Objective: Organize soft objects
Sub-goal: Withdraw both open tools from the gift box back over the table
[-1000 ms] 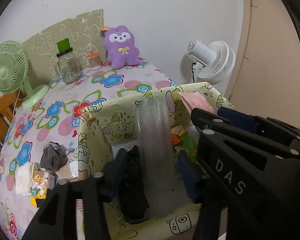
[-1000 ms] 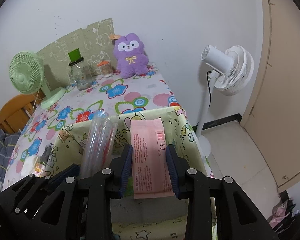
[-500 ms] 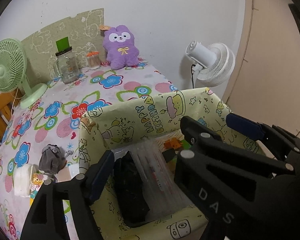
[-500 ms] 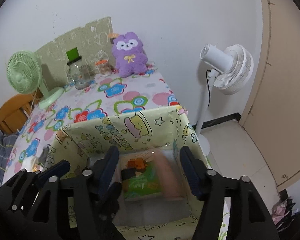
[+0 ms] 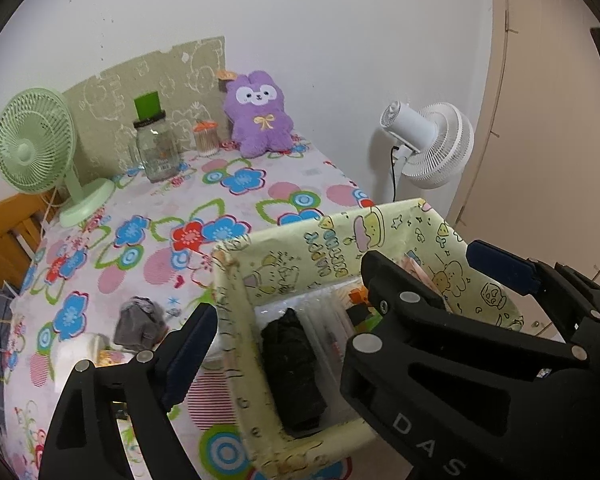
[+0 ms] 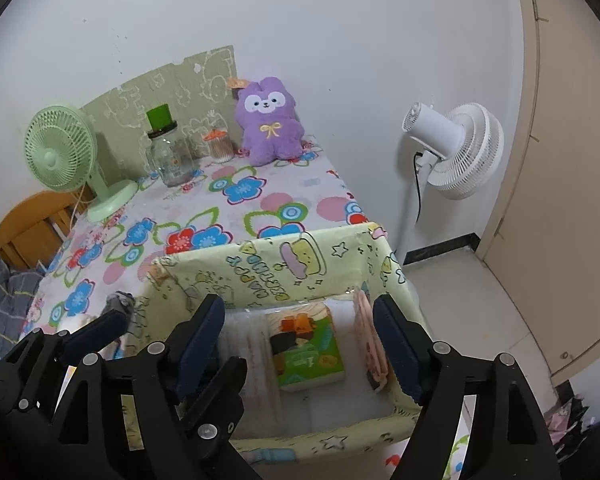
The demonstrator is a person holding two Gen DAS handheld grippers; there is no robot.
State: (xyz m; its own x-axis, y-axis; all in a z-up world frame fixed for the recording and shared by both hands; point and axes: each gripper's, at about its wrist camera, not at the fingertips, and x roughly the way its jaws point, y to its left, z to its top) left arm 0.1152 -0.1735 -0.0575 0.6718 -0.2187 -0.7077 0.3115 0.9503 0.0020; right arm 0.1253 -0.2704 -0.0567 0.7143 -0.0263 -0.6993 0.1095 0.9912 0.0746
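Two black hand-held grippers over a pale yellow cartoon-print storage box [image 6: 300,260] at the near right corner of a table [image 5: 240,200] covered in a bright flower-pattern cloth.

Left hand-held gripper [image 5: 288,312]: jaws opening, wide apart, nothing held; one blue-padded finger outside the box's left wall, the other above its inside.

Right hand-held gripper [image 6: 300,332]: jaws opening, wide apart, nothing gripped, poised above the box.

Inside the box: a black bundle [image 5: 294,364] along the left wall, a clear plastic pack [image 5: 328,324] just beside it, a green packet [image 6: 306,346] lying flat in the middle, a pink packet [image 6: 370,340] standing on edge against the right wall.

On the table left of the box: a grey cloth bundle [image 5: 138,322] and, nearer, a white soft item [image 5: 74,354].

At the far edge: a purple plush toy [image 6: 270,120] against the wall, a glass jar [image 6: 170,152], a green desk fan [image 6: 60,152]. On the floor at right, a white standing fan [image 6: 456,148].
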